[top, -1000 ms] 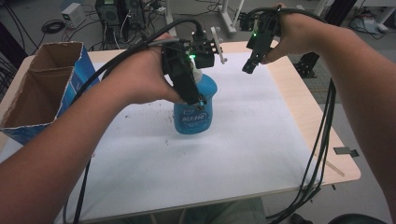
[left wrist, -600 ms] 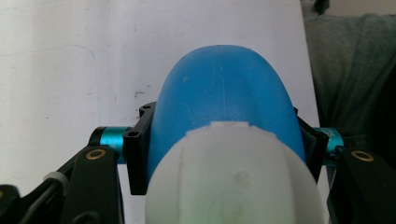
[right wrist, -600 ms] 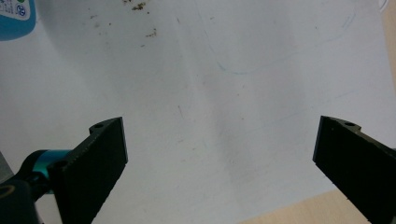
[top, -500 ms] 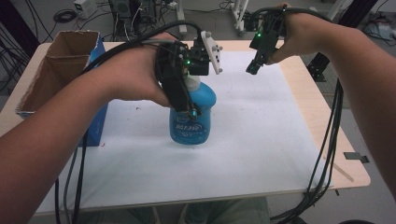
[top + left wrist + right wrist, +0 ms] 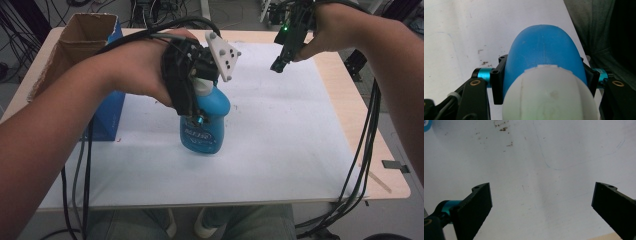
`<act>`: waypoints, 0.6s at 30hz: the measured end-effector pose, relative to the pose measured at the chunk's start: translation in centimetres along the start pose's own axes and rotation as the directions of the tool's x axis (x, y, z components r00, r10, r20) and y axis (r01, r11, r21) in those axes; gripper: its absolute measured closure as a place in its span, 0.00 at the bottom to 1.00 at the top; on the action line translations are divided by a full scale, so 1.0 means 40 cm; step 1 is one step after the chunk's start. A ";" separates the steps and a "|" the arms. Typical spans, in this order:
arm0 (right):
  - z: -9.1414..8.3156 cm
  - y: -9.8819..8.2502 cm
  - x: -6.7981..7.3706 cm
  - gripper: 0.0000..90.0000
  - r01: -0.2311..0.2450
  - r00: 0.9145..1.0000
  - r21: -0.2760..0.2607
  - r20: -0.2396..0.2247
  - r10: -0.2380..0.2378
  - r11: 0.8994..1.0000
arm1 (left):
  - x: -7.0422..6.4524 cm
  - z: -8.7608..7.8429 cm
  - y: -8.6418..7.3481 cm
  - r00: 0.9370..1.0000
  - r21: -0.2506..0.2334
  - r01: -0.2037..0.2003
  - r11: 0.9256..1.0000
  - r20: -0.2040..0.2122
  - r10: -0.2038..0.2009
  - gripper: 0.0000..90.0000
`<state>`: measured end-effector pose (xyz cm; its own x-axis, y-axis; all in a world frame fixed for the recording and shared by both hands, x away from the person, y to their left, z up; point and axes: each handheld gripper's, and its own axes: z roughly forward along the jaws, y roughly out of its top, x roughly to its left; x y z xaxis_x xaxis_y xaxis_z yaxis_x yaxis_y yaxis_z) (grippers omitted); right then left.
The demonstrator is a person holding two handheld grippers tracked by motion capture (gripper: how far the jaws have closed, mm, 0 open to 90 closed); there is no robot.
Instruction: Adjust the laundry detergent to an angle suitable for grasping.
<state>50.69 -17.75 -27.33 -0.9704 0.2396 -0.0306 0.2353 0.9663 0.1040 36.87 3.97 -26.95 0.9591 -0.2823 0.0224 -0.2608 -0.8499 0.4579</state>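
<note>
L gripper [image 5: 192,107] clamped on blue bottle [image 5: 205,125] w/ neck betw. pads, bottle upright on white mat [image 5: 280,140], mid-table. R gripper [image 5: 280,62] jaws wide apart, nothing betw. them, well off bottle.

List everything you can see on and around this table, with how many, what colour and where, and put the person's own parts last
spray bottle: one, blue with a white top, upright near the middle of the mat, clamped at its upper part
cardboard box: one, brown with a blue side, open-topped, at the table's far left corner
mat: one, white, faintly stained, covering most of the table
table: one, light wood, bare along its right edge
cables: several, black, hanging off the right edge
left gripper: one, black, shut on the spray bottle
right gripper: one, black, jaws wide apart and empty, above the mat's far right part
forearms: two, entering from the bottom corners
</note>
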 end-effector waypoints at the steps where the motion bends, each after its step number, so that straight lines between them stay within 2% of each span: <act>1: 0.001 0.000 0.000 0.02 0.001 1.000 0.000 0.002 -0.001 1.000 | 0.000 0.000 -0.003 1.000 -0.003 -0.003 1.000 0.005 0.003 0.43; 8: 0.004 0.002 0.003 0.02 0.008 1.000 0.005 0.005 -0.008 1.000 | 0.003 -0.011 -0.013 1.000 -0.042 -0.012 0.999 0.016 0.013 0.43; 12: 0.005 0.002 0.005 0.02 0.007 1.000 0.012 0.004 -0.007 1.000 | -0.002 -0.010 -0.010 0.999 -0.045 -0.030 0.999 0.020 0.031 0.43; 14: 0.005 0.000 0.005 0.02 0.007 1.000 0.014 0.006 -0.007 1.000 | -0.008 -0.007 -0.005 0.998 -0.046 -0.041 0.998 0.036 0.043 0.43; 18: 0.007 -0.002 0.005 0.02 0.008 1.000 0.012 0.006 -0.008 1.000 | -0.015 0.001 0.003 0.996 -0.032 -0.071 0.997 0.046 0.073 0.43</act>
<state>50.48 -17.75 -27.64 -0.9719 0.2325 -0.0374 0.2284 0.9692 0.0920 36.25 4.04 -26.93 0.9316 -0.3633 0.0149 -0.3247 -0.8129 0.4835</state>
